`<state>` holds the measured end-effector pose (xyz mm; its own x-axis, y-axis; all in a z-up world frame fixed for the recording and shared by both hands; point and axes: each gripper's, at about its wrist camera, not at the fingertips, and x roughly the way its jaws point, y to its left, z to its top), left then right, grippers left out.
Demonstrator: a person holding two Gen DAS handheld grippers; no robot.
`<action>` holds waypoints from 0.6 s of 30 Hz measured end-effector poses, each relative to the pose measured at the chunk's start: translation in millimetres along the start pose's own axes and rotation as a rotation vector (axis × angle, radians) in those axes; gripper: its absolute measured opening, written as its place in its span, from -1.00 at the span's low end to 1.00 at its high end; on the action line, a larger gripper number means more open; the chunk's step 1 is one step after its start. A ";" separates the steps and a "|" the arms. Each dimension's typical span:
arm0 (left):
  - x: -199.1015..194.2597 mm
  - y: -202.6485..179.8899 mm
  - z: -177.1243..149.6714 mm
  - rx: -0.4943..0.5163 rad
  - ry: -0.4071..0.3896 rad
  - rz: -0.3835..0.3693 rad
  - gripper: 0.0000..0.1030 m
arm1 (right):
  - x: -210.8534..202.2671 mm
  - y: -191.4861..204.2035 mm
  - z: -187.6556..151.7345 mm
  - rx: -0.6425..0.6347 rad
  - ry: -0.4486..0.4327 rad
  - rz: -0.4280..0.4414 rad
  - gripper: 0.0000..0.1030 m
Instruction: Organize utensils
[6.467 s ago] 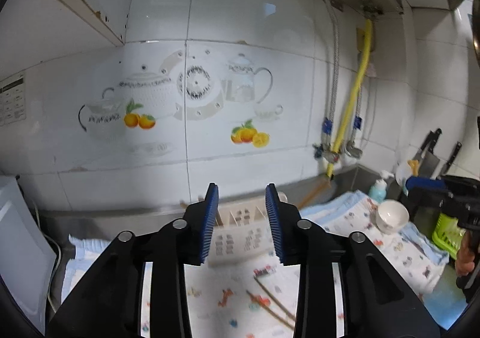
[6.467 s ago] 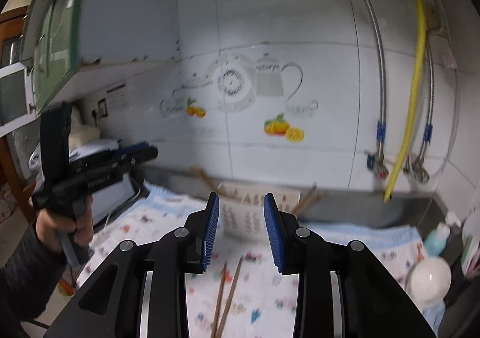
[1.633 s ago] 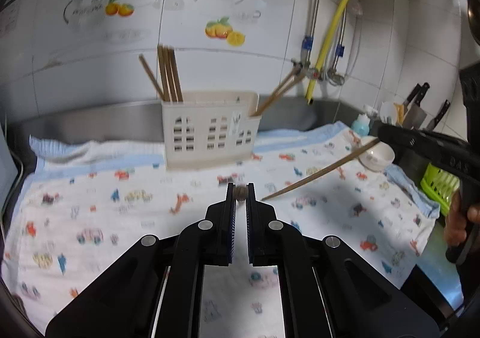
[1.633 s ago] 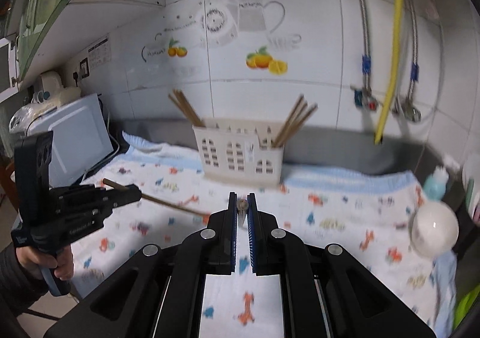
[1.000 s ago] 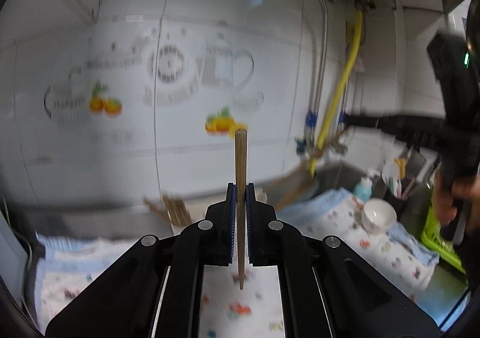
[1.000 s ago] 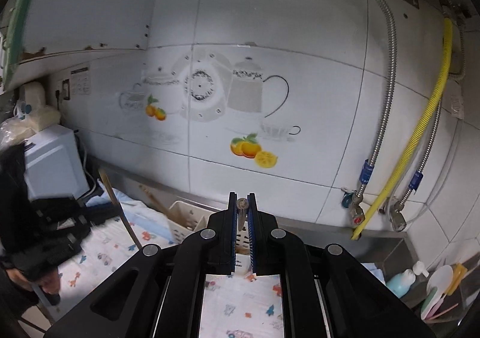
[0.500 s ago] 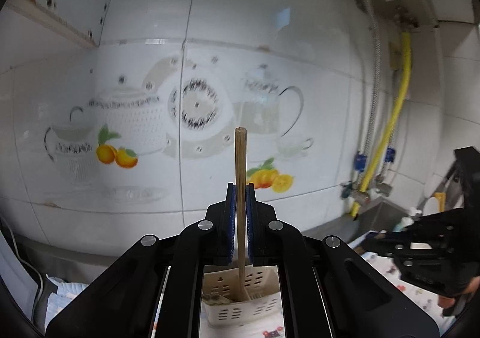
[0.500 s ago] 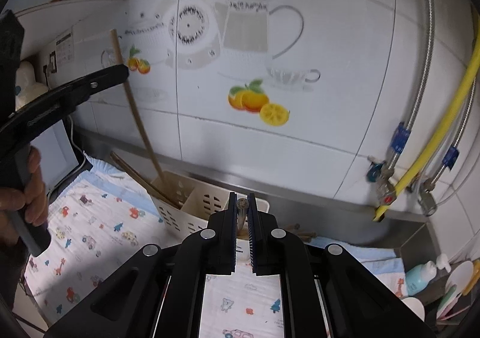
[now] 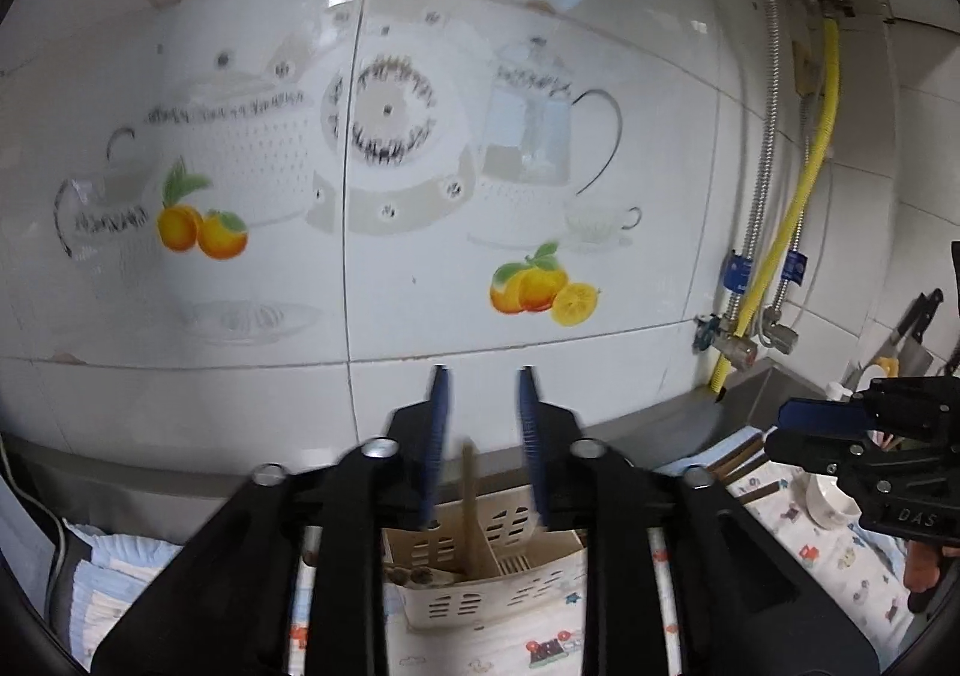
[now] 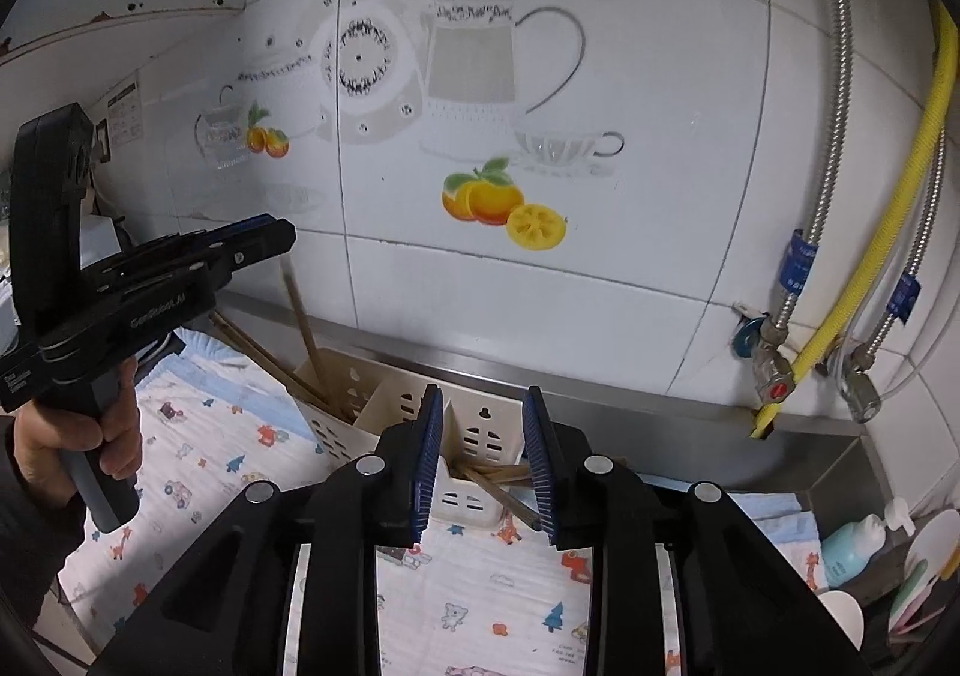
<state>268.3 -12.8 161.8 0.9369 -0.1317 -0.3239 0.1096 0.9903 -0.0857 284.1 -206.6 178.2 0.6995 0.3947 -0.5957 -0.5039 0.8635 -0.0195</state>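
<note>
Both claws are opening with nothing gripped: the left gripper (image 9: 478,418) lets a chopstick (image 9: 468,502) stand loose between its pads in the holder (image 9: 480,586), and the right gripper (image 10: 482,454) hangs over the holder's other end, chopsticks (image 10: 498,481) lying inside below. Pulling back carelessly could clip a stick or tip the light holder. Readable writing: "DAS" on the right gripper's body; the left's label is too blurred.

wall (image 9: 420,328): white tiles, teapot-and-orange decals | pipes: yellow hose (image 10: 870,232), right | counter: printed cloth (image 10: 480,604)
</note>
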 end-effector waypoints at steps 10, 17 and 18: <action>-74.6 -12.7 -11.4 0.035 -0.015 -0.017 0.03 | -56.2 12.9 -41.0 0.013 -0.058 -0.015 0.01; -115.6 -13.8 -53.5 0.044 0.037 -0.013 0.47 | -90.1 26.6 -81.7 0.041 -0.082 -0.023 0.41; -120.6 -14.2 -59.8 0.048 0.037 -0.007 0.60 | -93.5 29.7 -88.8 0.039 -0.080 -0.027 0.42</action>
<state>133.9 -13.7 145.8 0.9230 -0.1396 -0.3585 0.1330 0.9902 -0.0430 158.7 -245.8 162.0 0.7518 0.3935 -0.5291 -0.4651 0.8853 -0.0025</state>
